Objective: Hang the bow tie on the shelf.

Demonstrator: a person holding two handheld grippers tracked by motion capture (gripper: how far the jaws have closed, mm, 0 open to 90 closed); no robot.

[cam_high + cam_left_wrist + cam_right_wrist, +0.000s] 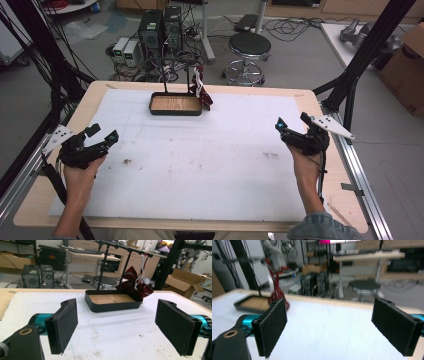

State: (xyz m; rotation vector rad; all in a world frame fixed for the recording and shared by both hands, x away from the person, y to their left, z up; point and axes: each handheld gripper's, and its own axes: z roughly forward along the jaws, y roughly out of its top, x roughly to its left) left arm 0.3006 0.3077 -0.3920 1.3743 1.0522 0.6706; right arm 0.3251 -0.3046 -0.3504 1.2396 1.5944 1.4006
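Note:
A black tray with a wooden floor [175,113] sits at the far middle of the white mat [210,165]. A thin black rack [165,80] rises from it. A dark red bag with a white cord [203,92] hangs from the rack's right end, beside the tray. My left gripper [105,132] hovers open at the mat's left edge, held in a hand. My right gripper [292,121] is open at the mat's right side. The left gripper view has the tray [112,307] and red bag [136,288] ahead between its wide pads [63,325]. The right gripper view shows the bag [277,291] and tray [242,307] far left.
Beyond the far edge stand a black stool [249,46] and computer towers [160,27] among floor cables. Black frame posts [367,50] rise at the table's right, with a cardboard box [405,65] past them. Small dark smudges [126,161] mark the mat.

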